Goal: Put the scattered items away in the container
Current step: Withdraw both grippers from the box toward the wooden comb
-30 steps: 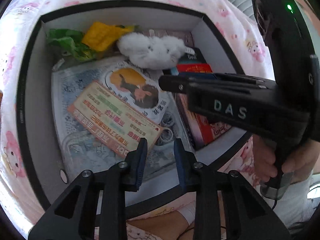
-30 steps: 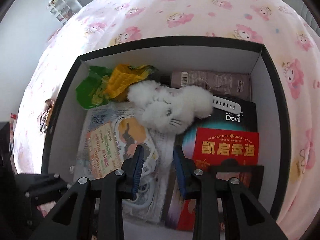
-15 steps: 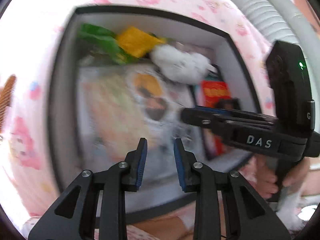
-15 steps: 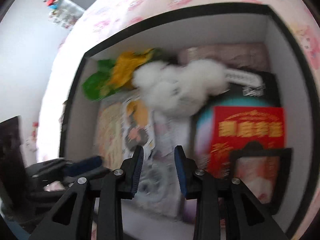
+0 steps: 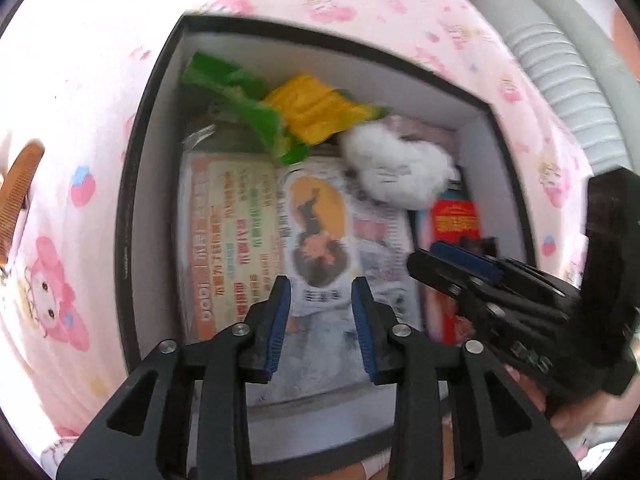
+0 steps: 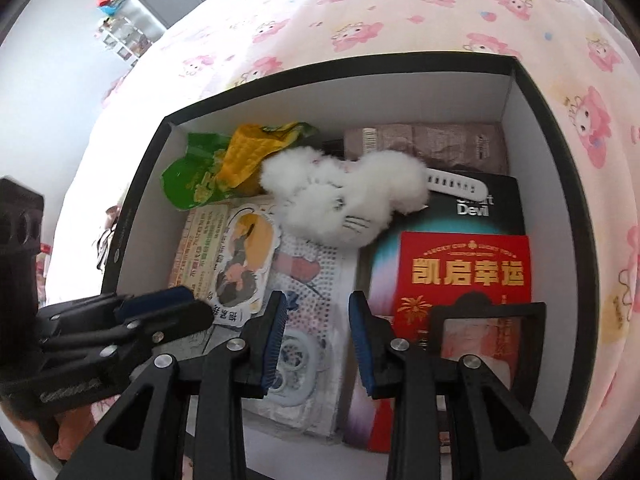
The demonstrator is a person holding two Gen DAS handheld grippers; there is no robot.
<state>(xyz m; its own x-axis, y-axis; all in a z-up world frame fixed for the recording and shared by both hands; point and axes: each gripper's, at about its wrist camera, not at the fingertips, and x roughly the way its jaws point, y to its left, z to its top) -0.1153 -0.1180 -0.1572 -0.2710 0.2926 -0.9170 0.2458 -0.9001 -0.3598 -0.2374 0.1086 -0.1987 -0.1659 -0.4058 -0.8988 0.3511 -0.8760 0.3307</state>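
Left tool (image 5: 320, 312) hangs over the box (image 5: 136, 184) in its own view, with its blue pads apart and nothing between them. Its jaws have just been opening a little more. The box sits on a bed with a pink bunny sheet (image 5: 56, 280). Inside lie a green and yellow wrapper (image 5: 280, 112), a white fluffy toy (image 5: 396, 168), a sticker of a person (image 5: 316, 232) and a red card (image 5: 456, 220). A brown comb (image 5: 18, 184) lies outside on the sheet, well apart from the box. The right tool (image 5: 460, 264) pokes in from the side.

Next, the right view. The right tool (image 6: 318, 332) is also above the box (image 6: 560, 152), jaws apart and gripping nothing. The fluffy toy (image 6: 344, 200) rests on a black box that says Devil (image 6: 488, 208), just beside the wrapper (image 6: 224, 164). The red card (image 6: 464, 272) lies under a black frame (image 6: 488, 312). The left tool (image 6: 168, 304) shows at the left.
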